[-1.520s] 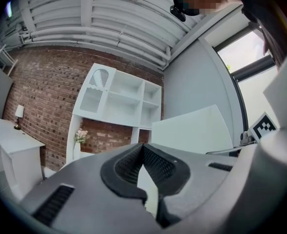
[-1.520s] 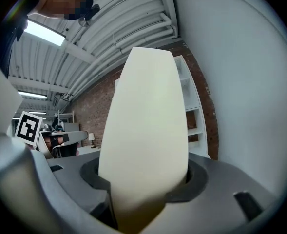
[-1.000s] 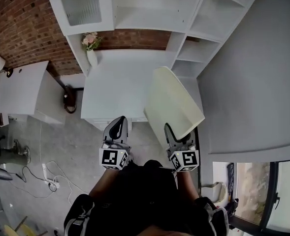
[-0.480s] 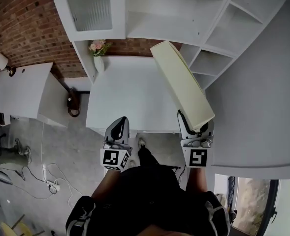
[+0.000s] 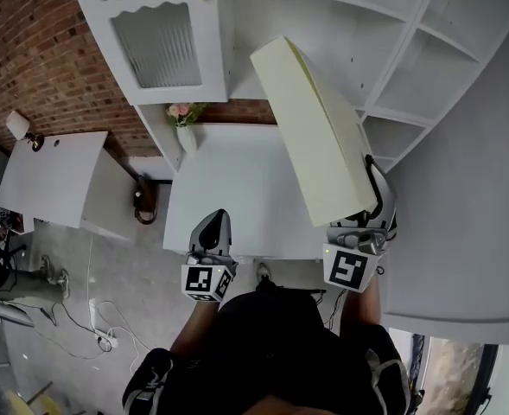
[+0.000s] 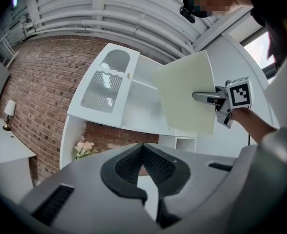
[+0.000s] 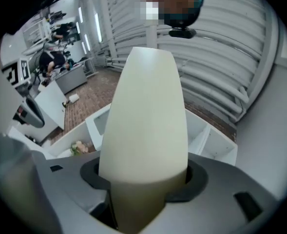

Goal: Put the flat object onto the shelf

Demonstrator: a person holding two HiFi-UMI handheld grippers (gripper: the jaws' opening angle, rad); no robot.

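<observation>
A cream flat board (image 5: pixel 319 132) stands tilted in the air in front of the white shelf unit (image 5: pixel 340 24). My right gripper (image 5: pixel 366 219) is shut on the board's near edge. The right gripper view shows the board (image 7: pixel 145 126) rising from between the jaws, filling the middle. In the left gripper view the board (image 6: pixel 187 99) and the right gripper (image 6: pixel 206 97) hang before the open shelves (image 6: pixel 143 99). My left gripper (image 5: pixel 211 232) is shut and holds nothing, low over the white desk's (image 5: pixel 228 188) near edge.
A vase of pink flowers (image 5: pixel 185 119) stands at the desk's back left. A glass-fronted cabinet door (image 5: pixel 163 41) is at the upper left. A brick wall (image 5: pixel 38 59) lies behind. A second white table (image 5: pixel 47 175) and floor cables (image 5: pixel 98 318) are at the left.
My right gripper has lifted the board up and forward, from beside the desk's right edge to in front of the upper shelves. The left gripper has barely moved.
</observation>
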